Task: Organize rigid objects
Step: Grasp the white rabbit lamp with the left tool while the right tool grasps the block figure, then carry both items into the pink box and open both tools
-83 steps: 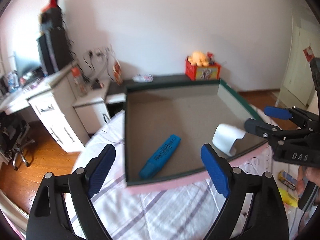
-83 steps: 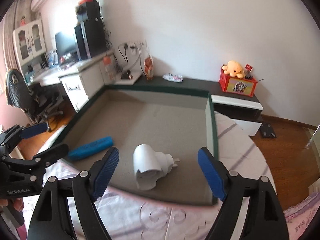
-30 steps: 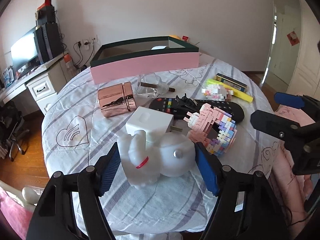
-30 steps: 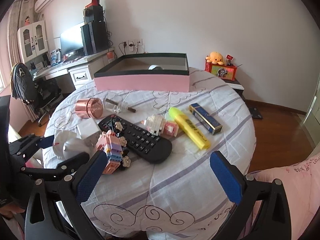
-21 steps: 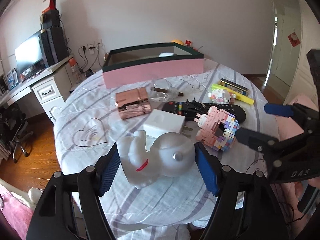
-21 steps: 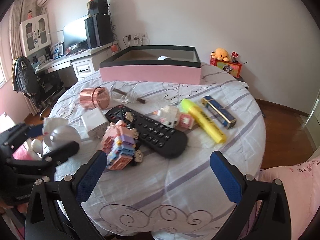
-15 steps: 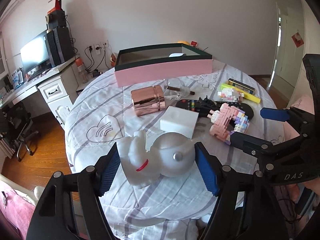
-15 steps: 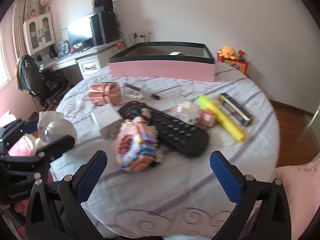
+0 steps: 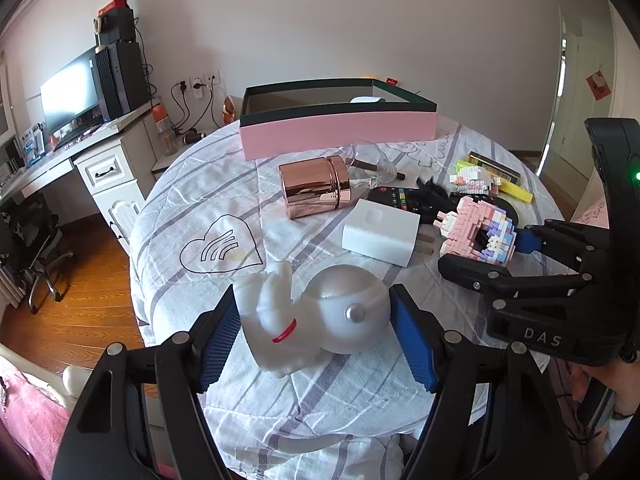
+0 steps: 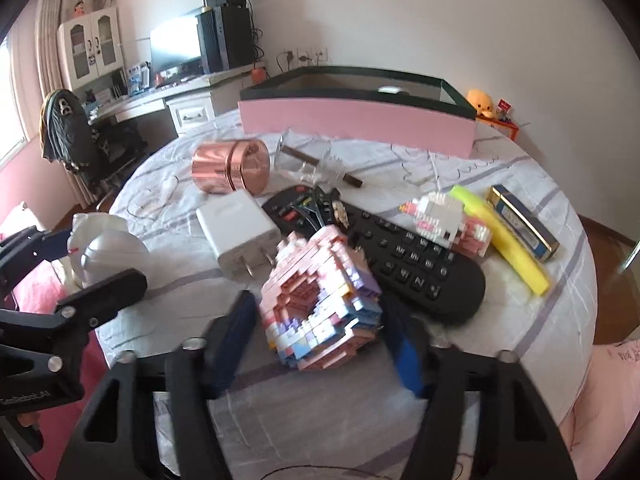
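My left gripper (image 9: 316, 334) is shut on a white animal figurine (image 9: 316, 320) and holds it above the near edge of the round table. It also shows in the right wrist view (image 10: 106, 254). My right gripper (image 10: 320, 336) has its blue pads on both sides of a pink block-built figure (image 10: 320, 300), which rests on the tablecloth; the pads look blurred and close to its sides. The pink box (image 9: 340, 132) with a dark rim stands at the far side of the table.
On the table lie a white charger (image 10: 240, 232), a copper tin (image 10: 230, 166), a black remote (image 10: 400, 252), a clear glass piece (image 10: 312, 164), a small block figure (image 10: 448, 218), a yellow highlighter (image 10: 504, 236) and a dark flat box (image 10: 524, 222). A desk stands to the left.
My left gripper lifted the white figurine and drew back from the table. My right gripper came down and narrowed around the pink block figure.
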### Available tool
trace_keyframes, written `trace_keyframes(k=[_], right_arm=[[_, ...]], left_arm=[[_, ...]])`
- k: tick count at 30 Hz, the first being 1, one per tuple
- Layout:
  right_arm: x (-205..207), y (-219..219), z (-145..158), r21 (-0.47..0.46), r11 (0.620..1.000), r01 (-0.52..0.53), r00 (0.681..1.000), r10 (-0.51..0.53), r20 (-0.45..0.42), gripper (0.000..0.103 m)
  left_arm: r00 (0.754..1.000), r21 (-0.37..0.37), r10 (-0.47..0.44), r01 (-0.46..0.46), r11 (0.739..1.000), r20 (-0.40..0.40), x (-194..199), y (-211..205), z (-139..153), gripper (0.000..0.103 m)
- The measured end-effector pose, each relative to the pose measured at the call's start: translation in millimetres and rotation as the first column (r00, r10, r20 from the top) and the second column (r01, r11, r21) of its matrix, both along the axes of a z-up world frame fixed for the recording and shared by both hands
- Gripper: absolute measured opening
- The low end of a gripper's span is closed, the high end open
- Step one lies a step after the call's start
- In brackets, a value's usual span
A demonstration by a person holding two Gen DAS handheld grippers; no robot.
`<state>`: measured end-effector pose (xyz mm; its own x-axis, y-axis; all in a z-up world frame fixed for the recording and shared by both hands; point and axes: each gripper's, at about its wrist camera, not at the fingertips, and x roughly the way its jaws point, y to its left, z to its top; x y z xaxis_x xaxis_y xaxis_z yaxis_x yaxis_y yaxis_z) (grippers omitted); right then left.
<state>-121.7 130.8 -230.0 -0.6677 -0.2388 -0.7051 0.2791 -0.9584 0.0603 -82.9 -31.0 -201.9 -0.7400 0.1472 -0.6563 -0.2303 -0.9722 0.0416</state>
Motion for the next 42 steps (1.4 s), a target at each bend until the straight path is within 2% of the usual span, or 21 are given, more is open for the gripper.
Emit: trace_keyframes(k=[3,5,7,8,11,12,14,16,18,22,30,32,34,35,42], right_arm=[[-0.1,3.7,1.1,-0.008,1.000,-0.015,1.000,0.015,0.002,0.047],[0.8,7.1,3.4,-0.015,1.000,-0.010,1.000,0.010,-0.006,0.037],[1.6,9.6,6.9,-0.021,1.000,-0.016,1.000,0.016,-0.013,0.022],[0.8,10.3,7.6,-0.015,1.000,-0.013,1.000,0.013,-0.013,0.021],[-3.0,18.1,6.3,-0.077,0.997,-0.009,1.000,0.010,0.010,0.021],[-4.4,17.3,5.3,-0.073,0.997,-0.009,0.999,0.011,0.034,0.021],[-1.6,16.7,9.2,-0.081,0.997,-0.006,1.000,0.007,0.021,0.025],[0.3,14.8,14.3,-0.035,0.999,0.024,1.000,-0.024,0.003,0.053],[4.3,15.8,20.5,-0.001,0.999,0.046,0.998,-0.046,-0.038,0.059],[2.6,19.5,32.1,-0.031,0.999,0.036,0.995,-0.039,-0.089,0.059],[-19.0,-2.5,30.1,-0.009,0.999,-0.032,0.995,0.032,-0.090,0.059],[-22.5,-6.9,28.1,-0.004,0.999,-0.046,0.995,0.046,-0.086,0.053],[-24.1,-8.2,28.8,-0.008,0.998,-0.056,0.995,0.055,-0.080,0.031],[-26.6,-8.7,28.0,-0.008,0.998,-0.064,0.996,0.063,-0.068,0.026],[-27.5,-6.1,31.1,-0.016,0.997,-0.082,0.994,0.080,-0.075,0.025]], left_arm=[[1.000,0.006,-0.002,0.002,1.000,0.000,-1.8,0.2,0.8,0.074],[1.000,0.012,-0.011,0.011,1.000,-0.002,-2.5,2.3,2.4,0.074],[1.000,0.024,-0.028,0.028,0.999,0.004,-5.0,5.3,3.8,0.074],[1.000,0.024,-0.030,0.030,0.999,0.002,-5.4,6.5,4.2,0.074],[0.999,0.020,-0.036,0.036,0.999,0.002,-6.4,10.6,4.2,0.074],[0.999,0.019,-0.038,0.038,0.999,0.003,-6.4,10.9,4.0,0.074],[0.999,0.013,-0.036,0.036,0.999,0.004,-7.0,11.6,3.6,0.074],[0.999,0.011,-0.034,0.034,0.999,0.007,-7.7,11.7,3.4,0.074],[1.000,0.013,-0.027,0.027,1.000,0.004,-8.0,10.0,4.2,0.074],[1.000,0.018,-0.025,0.025,1.000,-0.001,-9.4,9.8,5.9,0.074],[0.999,0.022,-0.031,0.031,0.999,-0.011,-11.3,9.6,11.8,0.074],[1.000,0.020,-0.022,0.023,1.000,-0.014,-12.7,8.8,12.7,0.074],[1.000,0.024,-0.023,0.023,0.999,-0.016,-14.1,8.4,13.8,0.074],[1.000,0.023,-0.023,0.023,0.999,-0.015,-14.8,8.9,14.0,0.074],[1.000,0.024,-0.021,0.021,0.999,-0.023,-19.8,11.7,18.9,0.074]])
